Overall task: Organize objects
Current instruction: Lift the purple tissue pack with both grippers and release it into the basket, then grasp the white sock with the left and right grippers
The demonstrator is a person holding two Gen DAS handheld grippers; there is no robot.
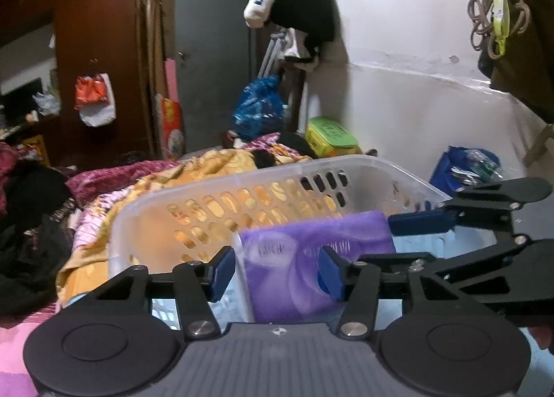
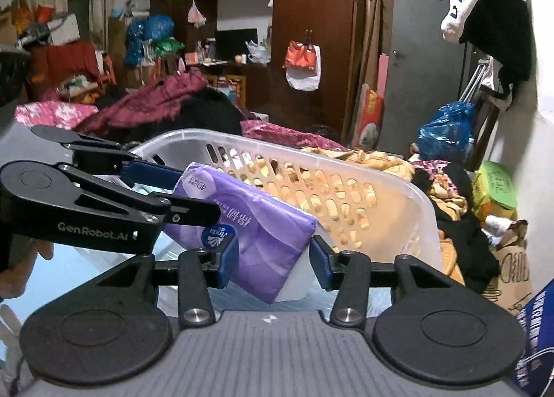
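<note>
A purple tissue pack (image 1: 311, 258) hangs at the near rim of a clear white perforated basket (image 1: 221, 203) on the bed. In the left wrist view my left gripper (image 1: 277, 276) stands open around the pack's left part; its fingers are apart from it. My right gripper comes in from the right, its blue finger (image 1: 420, 222) against the pack's right end. In the right wrist view the pack (image 2: 249, 224) lies between the right gripper's (image 2: 273, 260) wide-apart fingers, and the left gripper's fingers (image 2: 187, 210) pinch the pack's far end. The basket (image 2: 346, 189) is behind.
Crumpled orange, pink and maroon bedding (image 1: 194, 168) surrounds the basket. A green-lidded box (image 1: 329, 135) and blue plastic bags (image 1: 259, 106) sit by the white wall. Dark clothes (image 2: 464, 224) and a paper bag (image 2: 512, 269) lie right of the basket. A wardrobe and grey door stand behind.
</note>
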